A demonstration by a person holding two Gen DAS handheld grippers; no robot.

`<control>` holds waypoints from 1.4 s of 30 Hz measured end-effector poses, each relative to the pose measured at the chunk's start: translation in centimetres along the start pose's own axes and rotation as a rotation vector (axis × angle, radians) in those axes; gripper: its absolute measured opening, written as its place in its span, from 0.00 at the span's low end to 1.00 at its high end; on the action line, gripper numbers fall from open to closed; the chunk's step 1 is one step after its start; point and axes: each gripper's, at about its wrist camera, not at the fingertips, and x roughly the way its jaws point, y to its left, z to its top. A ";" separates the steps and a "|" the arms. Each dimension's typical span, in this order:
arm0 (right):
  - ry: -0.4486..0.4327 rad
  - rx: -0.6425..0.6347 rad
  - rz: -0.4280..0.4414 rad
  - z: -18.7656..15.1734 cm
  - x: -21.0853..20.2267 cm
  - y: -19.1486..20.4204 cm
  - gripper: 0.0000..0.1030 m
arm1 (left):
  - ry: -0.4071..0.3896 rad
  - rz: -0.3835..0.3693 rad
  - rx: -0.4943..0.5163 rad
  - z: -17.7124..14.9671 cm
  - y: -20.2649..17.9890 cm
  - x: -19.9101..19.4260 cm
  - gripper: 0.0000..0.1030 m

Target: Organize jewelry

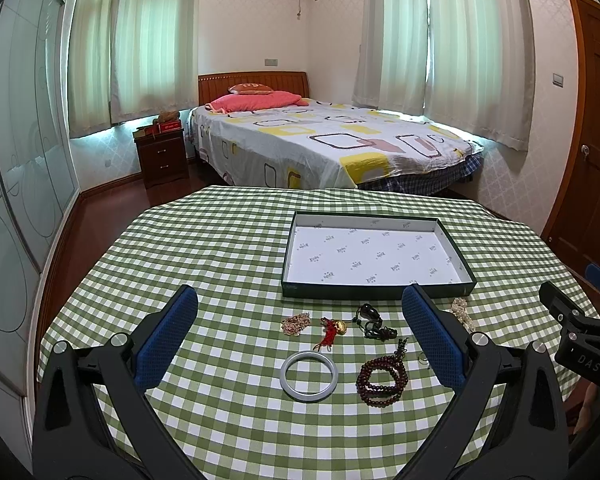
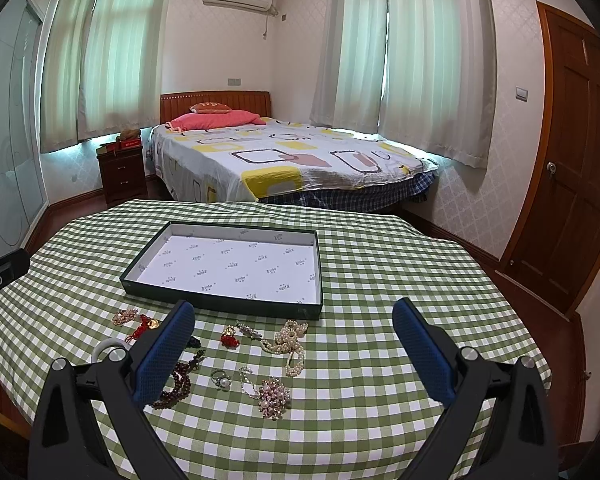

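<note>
A shallow dark tray (image 1: 374,290) with a white printed lining stands on the green checked tablecloth; it also shows in the right wrist view (image 2: 220,302). In front of it lie loose jewelry: a pale jade bangle (image 1: 309,376), dark red wooden beads (image 1: 382,378), a red knotted charm (image 1: 331,330), a dark pendant on a cord (image 1: 374,322), a pearl necklace (image 2: 290,342), a pink brooch (image 2: 274,396) and a ring (image 2: 221,379). My left gripper (image 1: 300,320) is open and empty above the bangle. My right gripper (image 2: 294,334) is open and empty above the pearls.
The round table's cloth (image 2: 380,280) drops off at the edges. A bed (image 1: 320,140), a nightstand (image 1: 162,152) and a wooden door (image 2: 572,160) stand beyond the table. The right gripper's body (image 1: 580,332) shows at the right edge of the left wrist view.
</note>
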 end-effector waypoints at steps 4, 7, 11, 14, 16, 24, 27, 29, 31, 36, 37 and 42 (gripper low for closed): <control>-0.001 0.000 0.000 0.0 -0.1 0.0 0.94 | 0.000 0.000 0.001 0.0 0.0 0.0 0.97; -0.001 0.001 0.001 0.1 -0.1 0.0 0.94 | 0.000 0.000 -0.001 0.0 0.0 0.0 0.97; -0.001 0.000 0.000 0.2 0.0 0.0 0.94 | 0.001 0.000 0.000 0.0 0.0 0.0 0.97; -0.001 0.000 0.000 0.0 -0.1 0.0 0.94 | 0.003 0.000 0.000 0.0 0.0 0.0 0.97; 0.001 0.001 0.001 0.1 -0.1 0.0 0.94 | 0.007 -0.001 -0.001 0.0 0.0 0.0 0.97; 0.006 0.003 0.008 0.1 0.1 0.1 0.94 | 0.019 -0.001 0.002 -0.3 0.1 0.5 0.97; 0.013 0.006 0.014 -0.2 0.5 0.1 0.94 | 0.029 -0.002 0.000 -0.4 0.2 0.9 0.97; 0.020 0.007 0.017 -0.4 0.9 0.1 0.94 | 0.035 -0.001 -0.001 -0.6 0.2 1.1 0.97; 0.025 0.009 0.019 -0.5 1.1 0.0 0.94 | 0.041 -0.001 -0.001 -0.7 0.3 1.4 0.97; 0.038 0.012 0.029 -1.2 2.2 0.0 0.94 | 0.065 -0.009 -0.003 -1.5 0.6 3.0 0.97; 0.044 0.015 0.035 -1.4 2.6 -0.1 0.94 | 0.085 -0.016 -0.003 -1.8 0.7 3.7 0.97; 0.094 0.027 0.054 -3.4 5.3 -0.5 0.94 | 0.211 -0.032 -0.010 -4.6 0.9 8.0 0.97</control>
